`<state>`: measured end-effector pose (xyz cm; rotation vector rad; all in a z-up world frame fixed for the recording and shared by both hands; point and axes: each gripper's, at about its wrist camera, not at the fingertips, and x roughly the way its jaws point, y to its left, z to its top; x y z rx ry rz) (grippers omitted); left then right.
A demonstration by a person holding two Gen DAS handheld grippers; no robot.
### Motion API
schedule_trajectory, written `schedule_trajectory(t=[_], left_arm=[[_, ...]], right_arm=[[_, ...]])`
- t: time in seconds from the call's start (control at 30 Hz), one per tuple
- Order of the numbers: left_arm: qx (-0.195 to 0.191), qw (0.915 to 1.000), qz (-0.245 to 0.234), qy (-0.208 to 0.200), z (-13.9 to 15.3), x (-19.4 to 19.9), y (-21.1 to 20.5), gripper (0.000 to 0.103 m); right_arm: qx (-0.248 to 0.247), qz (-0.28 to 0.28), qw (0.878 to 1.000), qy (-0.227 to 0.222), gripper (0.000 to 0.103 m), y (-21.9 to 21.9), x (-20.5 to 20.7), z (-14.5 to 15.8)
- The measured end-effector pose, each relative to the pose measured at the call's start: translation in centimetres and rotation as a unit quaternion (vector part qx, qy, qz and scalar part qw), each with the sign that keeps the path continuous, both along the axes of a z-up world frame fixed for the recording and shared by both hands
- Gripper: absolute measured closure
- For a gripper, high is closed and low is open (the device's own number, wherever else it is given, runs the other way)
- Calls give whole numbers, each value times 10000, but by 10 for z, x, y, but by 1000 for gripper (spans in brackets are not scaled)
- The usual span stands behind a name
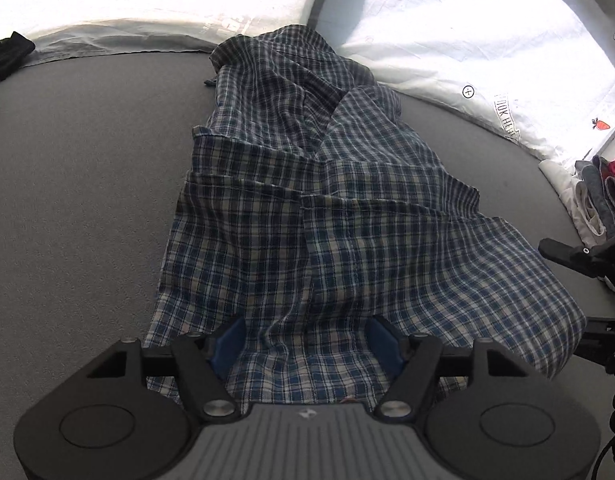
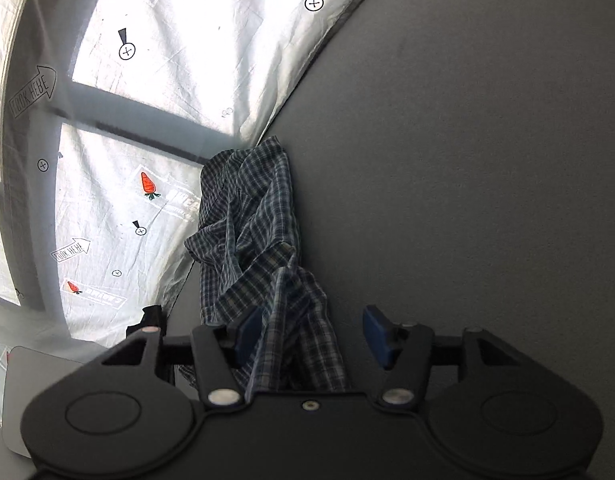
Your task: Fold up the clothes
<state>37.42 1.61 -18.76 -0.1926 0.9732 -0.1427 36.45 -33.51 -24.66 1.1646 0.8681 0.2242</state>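
A blue and white plaid shirt (image 1: 307, 200) lies crumpled lengthwise on the grey surface (image 1: 87, 200). My left gripper (image 1: 307, 344) is open just above its near hem, and the cloth lies loose under and between the blue pads (image 1: 231, 344). In the right wrist view the shirt (image 2: 251, 220) runs away from me as a bunched strip. My right gripper (image 2: 312, 334) is open there, with a fold of fabric rising beside its left pad (image 2: 247, 332) and a clear gap to the right pad. Part of the right gripper's black frame (image 1: 571, 256) shows at the shirt's right edge.
A white sheet printed with carrots (image 1: 467, 32) hangs along the far edge, also seen as the backlit sheet (image 2: 155, 100). Folded clothes (image 1: 595, 196) are stacked at the right. A dark garment (image 1: 7, 54) lies far left. A pale flat object (image 2: 23, 380) sits low left.
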Motion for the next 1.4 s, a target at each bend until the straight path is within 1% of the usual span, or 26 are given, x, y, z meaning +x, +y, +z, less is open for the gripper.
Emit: schedule_trajectory(t=[0.07,0.1,0.13,0.23,0.3,0.33,0.43,0.5,0.53,0.57,0.6,0.63,0.7,0.73,0.8,0.83,0.9,0.93,1.0,1.07,1.13,1.17,1.2,1.33,1.37,1.4], left_arm=[[34,10000,-23,5,0,1,-3,28],[33,10000,-37,14,0,2,-4,25],[24,10000,-56,20,0,2,-4,23],[37,9999,-111,15,-1,4,-7,18],[59,9999,-131,1,-2,4,-8,17],[39,9999,-119,-4,-2,4,-8,16],[-53,9999,-109,-26,-3,4,-8,13],[-112,9999,-121,-47,-3,4,-7,11],[-140,9998,-141,-57,-3,4,-6,10],[-164,9997,-173,-65,-3,3,-6,9],[-181,9996,-208,-77,-3,3,-6,8],[-191,9995,-239,-91,-3,3,-6,7],[-214,9994,-264,-117,-2,2,-5,7],[-214,9994,-262,-119,-2,1,-4,7],[-146,9996,-224,-96,-1,-1,-4,7],[-64,9998,-164,-68,0,-3,-3,7],[54,10000,-32,-35,2,-8,0,7],[16,10000,60,-48,4,-13,5,7],[-102,9995,298,-47,8,-23,16,7],[-173,9981,585,-77,13,-36,28,7],[-218,9959,870,-81,17,-49,40,7],[-289,9943,1026,-69,19,-55,47,7],[-404,9917,1220,-46,20,-63,55,6],[-1073,9758,1899,154,17,-85,84,7],[-1251,9713,2012,198,15,-90,89,7],[-1409,9674,2089,251,13,-93,92,7]], right_arm=[[827,-243,9962,134,30,-8,-14,-13],[1090,-242,9936,156,26,-8,-18,-17],[1321,-212,9909,169,25,-7,-21,-19],[1613,-77,9869,13,25,-1,-25,-14],[1400,125,9900,-142,25,5,-24,-4],[1117,264,9932,-177,25,9,-23,2],[70,685,9975,-152,27,23,-23,16],[-720,911,9932,-43,33,34,-25,18],[-1221,1045,9870,13,35,41,-25,19],[-1742,1172,9777,-4,36,48,-27,19],[-2088,1294,9693,-130,41,54,-29,21],[-2389,1394,9607,-245,43,60,-31,24],[-2895,1518,9445,-322,41,70,-33,30],[-3184,1587,9338,-373,40,75,-33,33],[-3807,1732,9070,-489,31,86,-36,38],[-4151,1833,8894,-558,30,92,-38,40],[-4607,1967,8631,-650,28,101,-44,39],[-4809,2024,8503,-691,27,105,-46,39],[-5048,2022,8361,-719,18,108,-49,37],[-5193,1923,8293,-750,12,107,-54,38],[-5293,1753,8262,-806,12,107,-58,43],[-5385,1657,8215,-874,12,109,-63,48],[-5519,1578,8130,-974,12,112,-69,51],[-6222,1591,7532,-1423,7,129,-95,59],[-6330,1644,7412,-1511,7,132,-100,60],[-6399,1691,7329,-1575,6,135,-105,60]])
